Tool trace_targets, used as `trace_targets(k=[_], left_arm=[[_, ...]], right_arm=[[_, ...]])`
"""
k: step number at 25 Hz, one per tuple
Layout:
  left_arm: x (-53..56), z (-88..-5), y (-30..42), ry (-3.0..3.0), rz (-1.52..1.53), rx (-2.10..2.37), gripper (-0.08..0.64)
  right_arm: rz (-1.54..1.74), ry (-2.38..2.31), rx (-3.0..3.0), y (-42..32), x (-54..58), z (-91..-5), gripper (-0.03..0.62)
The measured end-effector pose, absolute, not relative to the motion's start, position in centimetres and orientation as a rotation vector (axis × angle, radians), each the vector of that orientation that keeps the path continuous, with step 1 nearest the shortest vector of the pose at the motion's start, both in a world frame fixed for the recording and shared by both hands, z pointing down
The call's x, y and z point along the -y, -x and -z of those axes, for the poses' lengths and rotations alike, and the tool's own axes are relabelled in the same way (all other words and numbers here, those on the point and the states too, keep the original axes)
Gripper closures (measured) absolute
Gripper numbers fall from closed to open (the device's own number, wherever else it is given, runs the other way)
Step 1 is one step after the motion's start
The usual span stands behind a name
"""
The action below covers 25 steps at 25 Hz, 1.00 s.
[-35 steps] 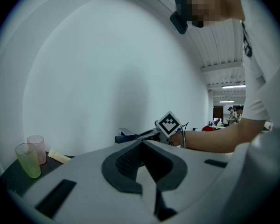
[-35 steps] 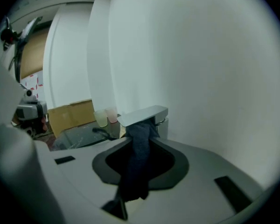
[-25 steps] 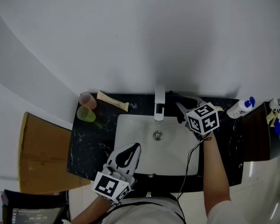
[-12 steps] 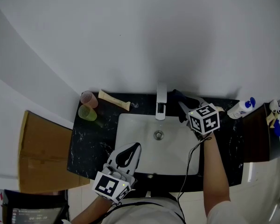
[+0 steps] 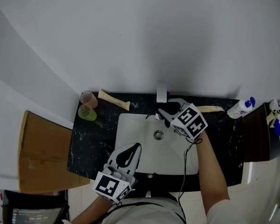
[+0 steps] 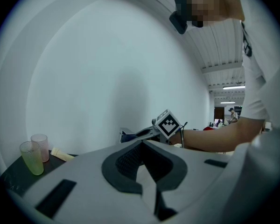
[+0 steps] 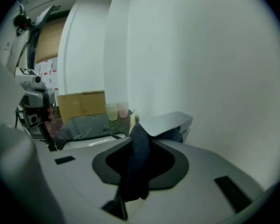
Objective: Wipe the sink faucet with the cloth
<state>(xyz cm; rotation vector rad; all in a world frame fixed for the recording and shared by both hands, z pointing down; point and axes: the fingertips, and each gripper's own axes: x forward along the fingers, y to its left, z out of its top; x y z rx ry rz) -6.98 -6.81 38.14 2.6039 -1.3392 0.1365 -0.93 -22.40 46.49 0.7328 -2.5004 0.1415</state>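
The chrome faucet (image 5: pixel 161 93) stands at the back of the white sink (image 5: pixel 130 125). My right gripper (image 5: pixel 162 114) reaches in from the right and is shut on a dark blue cloth (image 5: pixel 171 109), with its tips at the faucet's spout. In the right gripper view the cloth (image 7: pixel 136 171) hangs between the jaws, and the flat spout (image 7: pixel 165 122) lies just past them. My left gripper (image 5: pixel 138 146) hovers over the sink's near left corner, shut and empty, well apart from the faucet. The left gripper view shows its pads (image 6: pixel 130 160) meeting.
A pink cup (image 5: pixel 87 98), a green cup (image 5: pixel 86 113) and a tube (image 5: pixel 113 100) sit on the black counter left of the sink. Another tube (image 5: pixel 210 108) and a white bottle (image 5: pixel 240 108) are at the right. A cardboard box (image 5: pixel 42 153) stands beside the counter's left end.
My right gripper has swung left with the cloth, from beside the faucet to its spout, and has rolled. The tube behind it is now uncovered. The left gripper has stayed still.
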Motion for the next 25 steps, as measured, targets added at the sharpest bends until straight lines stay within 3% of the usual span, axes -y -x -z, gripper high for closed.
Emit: trace_targets(k=[14,17,25], left_arm=[[6.7,-38.2,6.8,-2.607,-0.145,1.323,0.562],[6.4,-38.4,6.7,-2.606,-0.16,1.32,0.563],[6.4,-38.8,7.7,-2.586,-0.195,1.35,0.561]], right_arm=[[-0.335,-1.209,2.366,-8.7,25.9,-49.4,0.506],[-0.414,-1.248,2.406,-7.9,25.3,-51.4,0.506],[-0.189,-0.848,2.506,1.9,21.5,-54.8,0.506]])
